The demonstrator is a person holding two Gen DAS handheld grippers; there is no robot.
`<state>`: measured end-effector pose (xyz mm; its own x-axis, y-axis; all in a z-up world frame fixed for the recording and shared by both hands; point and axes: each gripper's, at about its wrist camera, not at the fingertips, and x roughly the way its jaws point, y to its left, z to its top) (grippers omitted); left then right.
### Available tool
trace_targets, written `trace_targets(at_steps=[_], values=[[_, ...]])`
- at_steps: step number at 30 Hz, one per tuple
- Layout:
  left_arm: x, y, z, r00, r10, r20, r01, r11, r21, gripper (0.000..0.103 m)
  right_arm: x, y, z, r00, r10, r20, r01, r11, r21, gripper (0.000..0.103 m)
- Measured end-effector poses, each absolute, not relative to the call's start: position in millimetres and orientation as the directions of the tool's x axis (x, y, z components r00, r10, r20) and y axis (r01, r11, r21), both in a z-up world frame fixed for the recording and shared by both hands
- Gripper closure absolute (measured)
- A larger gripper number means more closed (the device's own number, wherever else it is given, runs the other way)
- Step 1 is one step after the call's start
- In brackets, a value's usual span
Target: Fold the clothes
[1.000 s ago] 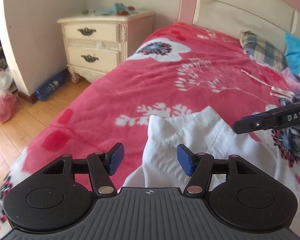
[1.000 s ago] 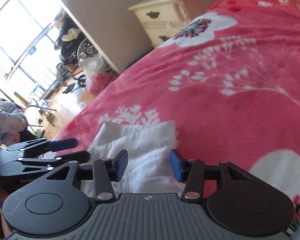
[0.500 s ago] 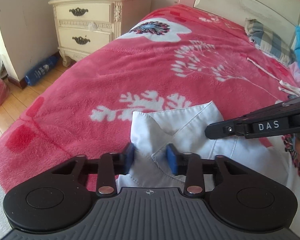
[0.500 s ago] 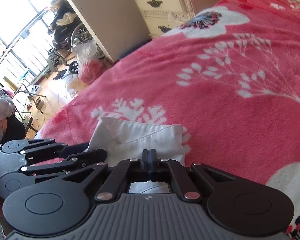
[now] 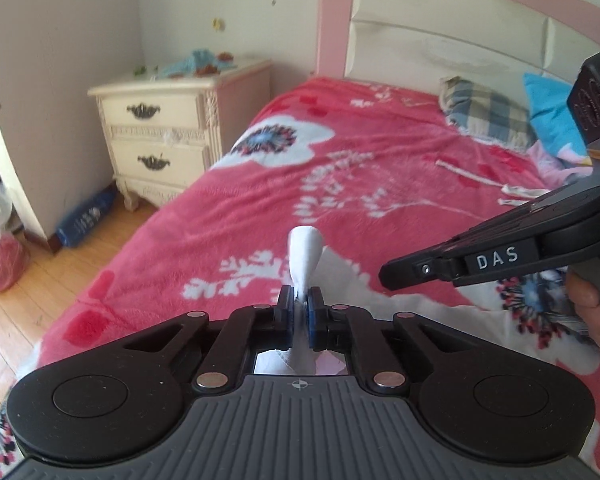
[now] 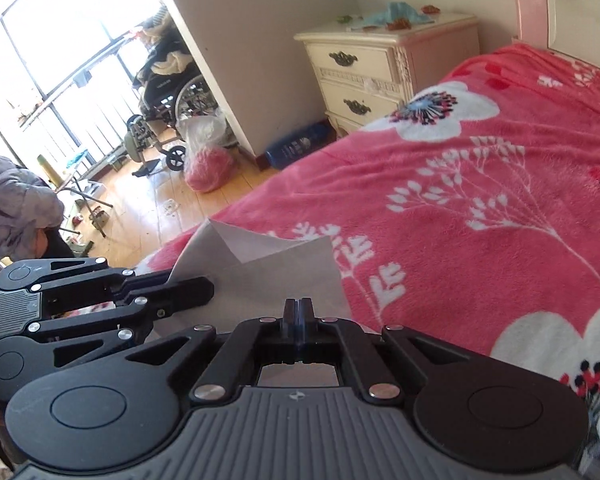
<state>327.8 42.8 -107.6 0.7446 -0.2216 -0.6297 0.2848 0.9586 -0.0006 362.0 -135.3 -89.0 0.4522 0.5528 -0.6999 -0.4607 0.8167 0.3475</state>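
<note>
One white shirt (image 6: 284,264) is seen lifted off a bed covered by a pink blanket (image 6: 480,216) printed with white flowers. The cloth is plain and smooth, with a pointed collar folded over along its top edge. It is held up between two grippers, above the near edge of the bed. The jaws of the left gripper (image 5: 299,312) are pressed together on a pinch of the white cloth, which stands up in a small rounded tuft above the blue pads (image 5: 311,314). The jaws of the right gripper (image 6: 298,312) are closed tight, with the shirt edge directly in front of them; cloth between them cannot be made out. One cream nightstand (image 5: 164,136) with two drawers is seen beside the bed. One checked pillow (image 5: 484,114) and one blue pillow (image 5: 552,112) are set against the headboard (image 5: 440,36).
</note>
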Motion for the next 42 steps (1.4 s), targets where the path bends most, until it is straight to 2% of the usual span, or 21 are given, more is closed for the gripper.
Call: trace_targets(at_steps=[5,8,12,15,19,27,33,38,40,42], values=[[289.1,33.2,-74.5,0.771,-0.235,-0.592,0.320,0.947,0.040,0.099,330.2,-150.0,-61.4,0.455,0.576,-0.679,-0.447,0.807,0.386,0.103],[273.5,24.3,-68.3,0.782,-0.229,-0.580,0.330,0.941,0.072,0.099,316.8,-160.3,-50.2,0.467,0.582,-0.666,-0.427,0.808,0.406,0.098],[255.5,16.4,-62.0,0.798,-0.225,-0.559,0.332,0.939,0.095,0.099,308.0,-173.0,-43.9,0.448,0.599,-0.664,-0.395,0.799,0.454,0.077],[238.9,11.7,-61.3,0.806,-0.236,-0.542,0.348,0.931,0.111,0.099,302.5,-180.5,-41.1,0.415,0.614,-0.672,-0.363,0.789,0.496,0.077],[200.5,5.3,-60.1,0.822,-0.289,-0.490,0.414,0.895,0.166,0.099,276.1,-196.5,-35.5,0.398,0.670,-0.627,-0.309,0.741,0.596,0.076],[80.2,3.6,-76.8,0.821,-0.393,-0.414,0.540,0.768,0.343,0.099,109.1,-237.6,-21.8,0.452,0.643,-0.619,-0.320,0.764,0.560,0.075],[-12.6,-1.7,-111.6,0.794,-0.444,-0.416,0.606,0.634,0.481,0.099,-17.3,-289.2,-19.6,0.408,0.644,-0.647,-0.218,0.757,0.616,0.075],[-63.4,-10.2,-160.8,0.734,-0.429,-0.526,0.679,0.465,0.568,0.098,-72.3,-311.9,-64.9,0.334,0.684,-0.649,0.026,0.681,0.732,0.072],[-72.0,-13.3,-181.1,0.711,-0.407,-0.573,0.703,0.403,0.586,0.093,-78.2,-307.1,-81.2,0.317,0.709,-0.630,0.071,0.644,0.761,0.071],[-80.7,-16.4,-201.5,0.688,-0.381,-0.618,0.726,0.339,0.599,0.091,-75.1,-299.3,-91.1,0.327,0.712,-0.621,0.101,0.627,0.773,0.062]])
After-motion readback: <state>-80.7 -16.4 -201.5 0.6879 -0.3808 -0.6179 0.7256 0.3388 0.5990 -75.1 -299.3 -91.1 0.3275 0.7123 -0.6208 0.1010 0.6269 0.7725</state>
